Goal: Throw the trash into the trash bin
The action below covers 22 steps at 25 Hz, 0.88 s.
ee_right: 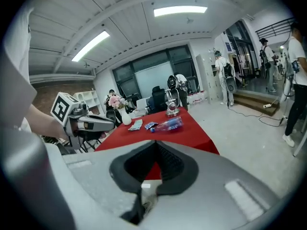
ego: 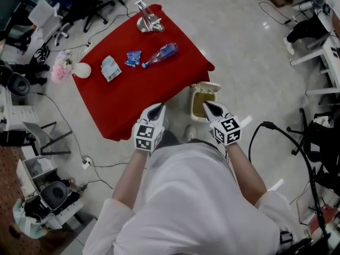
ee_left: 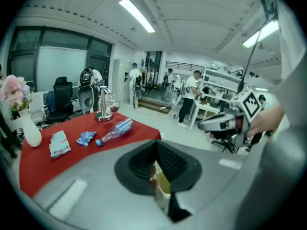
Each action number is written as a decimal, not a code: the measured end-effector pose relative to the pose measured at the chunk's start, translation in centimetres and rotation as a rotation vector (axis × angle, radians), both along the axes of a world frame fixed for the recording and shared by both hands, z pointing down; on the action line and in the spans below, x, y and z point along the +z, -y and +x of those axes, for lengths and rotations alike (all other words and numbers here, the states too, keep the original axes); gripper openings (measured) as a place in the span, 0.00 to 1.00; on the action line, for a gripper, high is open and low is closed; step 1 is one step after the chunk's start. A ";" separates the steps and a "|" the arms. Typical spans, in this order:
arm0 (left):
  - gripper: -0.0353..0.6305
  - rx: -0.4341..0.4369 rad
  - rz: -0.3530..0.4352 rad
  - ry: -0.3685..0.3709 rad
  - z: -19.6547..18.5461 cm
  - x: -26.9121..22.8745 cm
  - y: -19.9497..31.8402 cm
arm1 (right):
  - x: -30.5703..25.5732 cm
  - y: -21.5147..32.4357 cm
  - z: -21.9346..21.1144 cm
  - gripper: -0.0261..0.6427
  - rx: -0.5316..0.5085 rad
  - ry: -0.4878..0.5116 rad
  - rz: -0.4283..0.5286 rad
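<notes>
Left gripper [ego: 158, 107], right gripper [ego: 207, 106] both pressed shut, empty; hitting bottle [ego: 159, 54] at 12 o'clock unopened likely rolls it off table [ego: 133, 97].

floor [ego: 249, 52]: pale, glossy | strip lights [ee_left: 136, 14] (lit) | windows [ee_left: 55, 66]: dark-framed | office chair [ee_left: 60, 97]: black

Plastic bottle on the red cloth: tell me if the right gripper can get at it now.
Probably yes: the cloth between the right gripper and the bottle lies bare, though its jaws are shut and must open first.
</notes>
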<state>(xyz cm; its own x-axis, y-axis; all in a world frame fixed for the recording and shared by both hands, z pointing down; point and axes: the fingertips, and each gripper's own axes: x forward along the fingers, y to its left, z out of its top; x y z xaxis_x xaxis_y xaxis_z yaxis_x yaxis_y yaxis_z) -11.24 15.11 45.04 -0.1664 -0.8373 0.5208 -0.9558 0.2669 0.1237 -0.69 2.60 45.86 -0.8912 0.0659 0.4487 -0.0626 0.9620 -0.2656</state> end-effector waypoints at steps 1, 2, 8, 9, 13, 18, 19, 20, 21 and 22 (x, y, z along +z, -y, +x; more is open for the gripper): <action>0.06 -0.002 -0.001 0.005 -0.5 -0.1 0.0 | -0.1 0.1 -0.2 0.04 0.005 0.002 0.002; 0.06 -0.002 -0.004 0.010 -1.1 -0.1 0.0 | -0.2 0.3 -0.5 0.04 0.012 0.005 0.003; 0.06 0.045 -0.027 0.037 -5.3 0.5 0.4 | -1.2 1.4 -2.2 0.04 0.069 0.028 0.008; 0.06 0.057 -0.034 0.038 -6.0 0.7 0.4 | -1.1 1.4 -2.6 0.04 0.078 0.030 0.006; 0.06 0.100 -0.057 0.051 -8.5 1.3 0.5 | -1.1 1.0 -4.4 0.04 0.118 0.032 -0.005; 0.11 0.123 -0.072 0.052 -11.4 1.7 0.5 | -1.3 0.4 -6.5 0.04 0.154 0.031 -0.010; 0.11 0.128 -0.076 0.050 -12.0 1.8 0.4 | -1.3 0.3 -6.9 0.04 0.158 0.030 -0.008; 0.11 0.130 -0.079 0.052 -12.7 2.1 0.3 | -1.3 0.2 -7.3 0.04 0.164 0.029 -0.006; 0.11 0.129 -0.080 0.056 -13.5 2.4 0.3 | -1.3 0.2 -7.7 0.04 0.170 0.028 -0.004; 0.12 0.129 -0.082 0.062 -14.4 2.6 0.3 | -1.3 0.3 -8.1 0.04 0.177 0.027 -0.003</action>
<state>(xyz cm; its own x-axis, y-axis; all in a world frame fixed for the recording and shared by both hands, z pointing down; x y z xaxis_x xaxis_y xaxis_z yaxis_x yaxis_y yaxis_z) -25.60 14.78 47.67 -0.0940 -0.8092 0.5800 -0.9879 0.1480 0.0464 -8.75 2.34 44.57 -0.9006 -0.0919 0.4249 -0.2241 0.9357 -0.2726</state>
